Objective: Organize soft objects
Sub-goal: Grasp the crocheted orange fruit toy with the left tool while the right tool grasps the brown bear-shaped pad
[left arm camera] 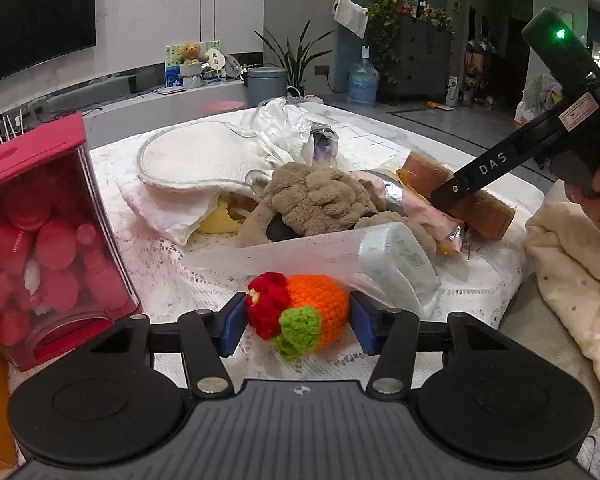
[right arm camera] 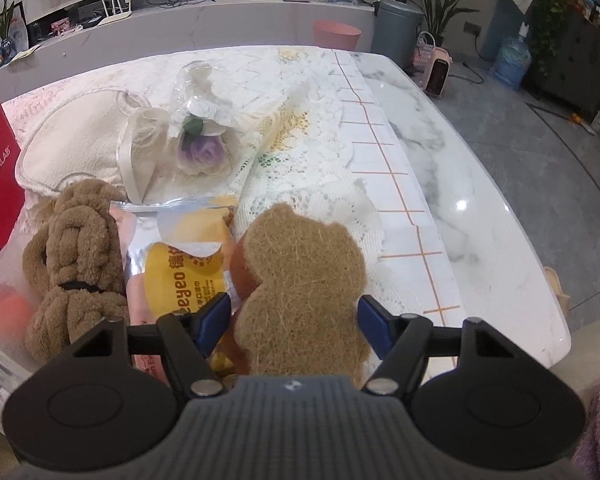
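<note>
An orange crocheted toy (left arm camera: 316, 308) with a red flower and a green leaf lies on the lace cloth. It sits between the blue pads of my left gripper (left arm camera: 298, 320), and both pads touch its sides. In the right wrist view a flat brown bear-shaped sponge (right arm camera: 304, 268) fills the gap of my right gripper (right arm camera: 294, 320), whose pads (right arm camera: 370, 324) press against its edges. From the left wrist view, one black finger (left arm camera: 480, 172) of the right gripper rests on that sponge (left arm camera: 488, 212). A brown plush toy (left arm camera: 316, 196) lies in the pile between them.
A red clear box (left arm camera: 40, 232) of bottles stands at the left. A white quilted pad (left arm camera: 192, 156), a wrapped purple flower (right arm camera: 202, 148), a pink-and-yellow packet (right arm camera: 180, 268) and a white folded roll (left arm camera: 400, 264) crowd the table (right arm camera: 460, 184). A cream blanket (left arm camera: 572, 272) hangs at the right.
</note>
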Demonstrator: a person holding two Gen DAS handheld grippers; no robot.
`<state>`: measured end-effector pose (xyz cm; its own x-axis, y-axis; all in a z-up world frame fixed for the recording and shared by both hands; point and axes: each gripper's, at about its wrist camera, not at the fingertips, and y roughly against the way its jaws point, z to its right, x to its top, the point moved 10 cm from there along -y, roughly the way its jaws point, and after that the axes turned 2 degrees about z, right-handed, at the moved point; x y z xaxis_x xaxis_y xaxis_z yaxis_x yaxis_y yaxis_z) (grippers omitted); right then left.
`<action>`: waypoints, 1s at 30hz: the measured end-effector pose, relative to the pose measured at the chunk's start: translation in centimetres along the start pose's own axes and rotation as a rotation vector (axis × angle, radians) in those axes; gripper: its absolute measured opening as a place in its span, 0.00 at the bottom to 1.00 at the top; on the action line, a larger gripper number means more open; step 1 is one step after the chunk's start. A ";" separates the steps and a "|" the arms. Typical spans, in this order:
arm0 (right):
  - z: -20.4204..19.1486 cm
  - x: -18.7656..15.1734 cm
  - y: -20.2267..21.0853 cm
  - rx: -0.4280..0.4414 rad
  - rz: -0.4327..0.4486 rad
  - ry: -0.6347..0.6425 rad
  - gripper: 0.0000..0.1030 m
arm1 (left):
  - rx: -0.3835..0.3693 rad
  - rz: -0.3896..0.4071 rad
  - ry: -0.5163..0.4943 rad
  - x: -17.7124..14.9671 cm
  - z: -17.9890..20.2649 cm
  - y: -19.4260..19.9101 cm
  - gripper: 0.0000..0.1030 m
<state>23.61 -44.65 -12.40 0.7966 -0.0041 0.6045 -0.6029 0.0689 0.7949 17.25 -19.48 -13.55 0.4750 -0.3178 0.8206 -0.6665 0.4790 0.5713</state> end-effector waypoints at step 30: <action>0.8 0.3 0.4 -0.065 0.045 0.079 0.79 | 0.122 0.085 0.080 3.7 -2.0 9.6 0.60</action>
<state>23.54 -45.47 -11.87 0.7717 0.0787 0.6312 -0.6356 0.1317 0.7607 13.73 -14.45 -5.01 0.4547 -0.2120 0.8651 -0.7688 0.3970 0.5014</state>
